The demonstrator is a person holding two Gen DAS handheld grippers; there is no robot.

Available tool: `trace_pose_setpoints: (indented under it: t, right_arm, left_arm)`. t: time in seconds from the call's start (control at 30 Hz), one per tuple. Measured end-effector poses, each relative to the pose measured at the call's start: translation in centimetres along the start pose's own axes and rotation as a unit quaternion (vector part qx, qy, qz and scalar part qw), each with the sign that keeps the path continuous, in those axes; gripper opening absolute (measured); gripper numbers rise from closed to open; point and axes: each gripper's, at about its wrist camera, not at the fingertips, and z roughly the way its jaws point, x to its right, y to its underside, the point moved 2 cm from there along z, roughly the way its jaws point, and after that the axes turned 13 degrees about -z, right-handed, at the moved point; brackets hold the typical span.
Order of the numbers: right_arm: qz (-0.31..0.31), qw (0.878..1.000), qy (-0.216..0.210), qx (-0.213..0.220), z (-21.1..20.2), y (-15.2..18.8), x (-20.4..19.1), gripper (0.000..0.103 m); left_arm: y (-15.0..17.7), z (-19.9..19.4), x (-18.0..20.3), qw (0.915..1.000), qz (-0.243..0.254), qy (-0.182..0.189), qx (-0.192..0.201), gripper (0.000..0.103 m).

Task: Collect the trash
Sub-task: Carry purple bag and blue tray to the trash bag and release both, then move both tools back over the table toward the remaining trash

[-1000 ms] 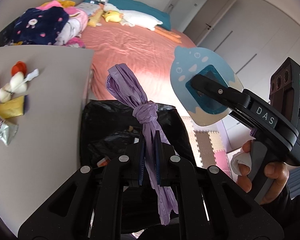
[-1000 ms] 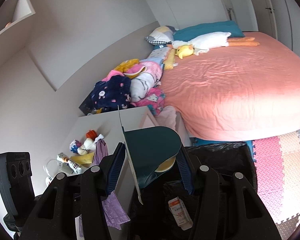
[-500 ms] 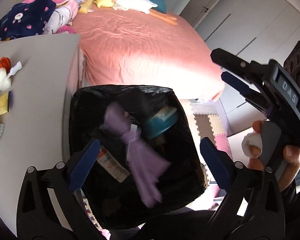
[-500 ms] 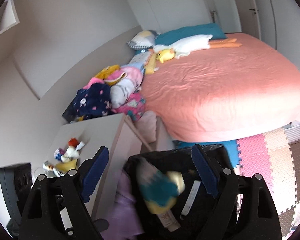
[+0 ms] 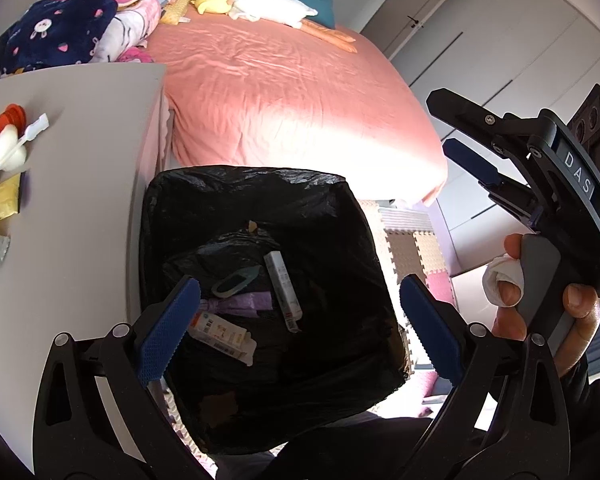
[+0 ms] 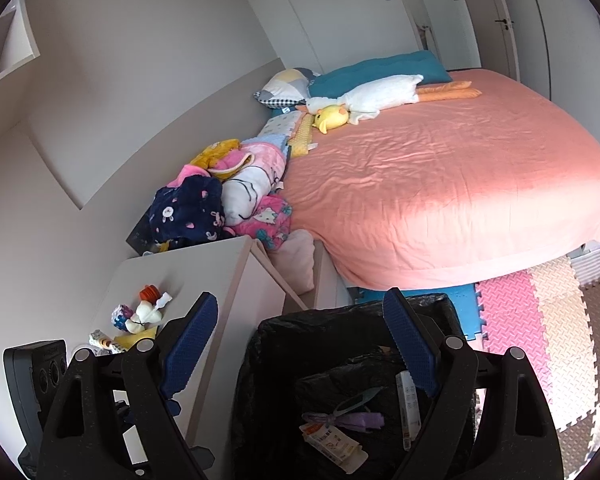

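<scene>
A bin lined with a black bag [image 5: 340, 216] [image 6: 268, 344] stands on the floor beside a grey table. Inside lie a purple knotted bag [image 5: 240, 303] [image 6: 352, 420], a teal card [image 5: 236, 282] [image 6: 356, 402], a long white box [image 5: 283, 290] and a small carton [image 5: 220, 334] [image 6: 332, 442]. My left gripper [image 5: 296, 332] is open and empty above the bin. My right gripper [image 6: 300, 352] is open and empty above the bin's near rim; it also shows in the left wrist view [image 5: 472, 148]. More trash lies on the table: yellow wrapper [image 5: 0, 200], white tied bag [image 5: 4, 152], red cap [image 5: 10, 116].
The grey table [image 5: 80, 160] [image 6: 204, 272] is left of the bin. A bed with a pink sheet [image 6: 440, 184], pillows, plush toys and a pile of clothes [image 6: 204, 204] lies behind. Foam mats [image 6: 548, 320] cover the floor on the right.
Both grippers opened. The purple bag dropped from the left one and the teal card from the right one; both now lie in the bin.
</scene>
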Motion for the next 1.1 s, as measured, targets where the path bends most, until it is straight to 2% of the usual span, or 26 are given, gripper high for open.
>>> trace_pose_setpoints:
  t: [0.53, 1.1]
  right_arm:
    - [-0.052, 0.997, -0.060, -0.022, 2.7, -0.3, -6.1, 0.085]
    - [-0.117, 0.982, -0.137, -0.057, 6.2, 0.3, -14.5, 0.085]
  left_arm:
    - [1.0, -3.6, -4.7, 0.9956, -0.073, -0.037, 0.046, 0.096]
    - [2.8, -8.2, -11.6, 0.9773, -0.166, -0.087, 0.098, 0.097]
